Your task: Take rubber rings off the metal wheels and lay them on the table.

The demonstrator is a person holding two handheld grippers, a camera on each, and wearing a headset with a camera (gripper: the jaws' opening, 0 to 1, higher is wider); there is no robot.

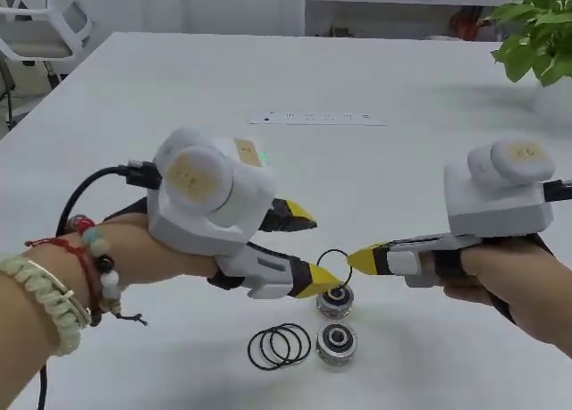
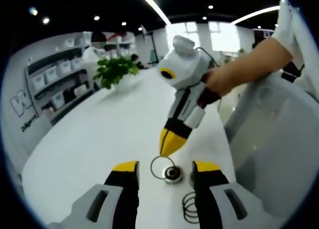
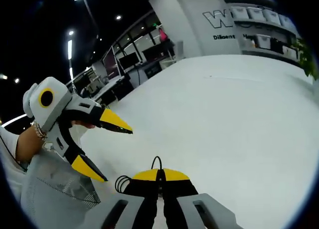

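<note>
A: What is seen, taken from the biggest thing down?
B: A white table [image 1: 223, 79] is spread under everything. Above its near part the left gripper [image 1: 315, 247] is held with its jaws wide apart, and nothing is caught between them. The right gripper [image 1: 362, 260] is pointed toward it from the other side, and the tips are brought near but kept apart.
A: How are the right jaws set?
B: They are pressed together, and a thin black rubber ring [image 1: 332, 250] is pinched at their tip.
A: Where are the wheels placed?
B: The farther metal wheel [image 1: 335, 300] and the nearer metal wheel [image 1: 337, 341] are stood on the table close together, just below the gripper tips. The pinched ring is held upright just over the farther metal wheel. Whether that wheel is touched by it cannot be told.
A: And the smallest things?
B: A few loose rings [image 1: 284, 346] are laid flat on the table, overlapping, just beside the nearer metal wheel.
</note>
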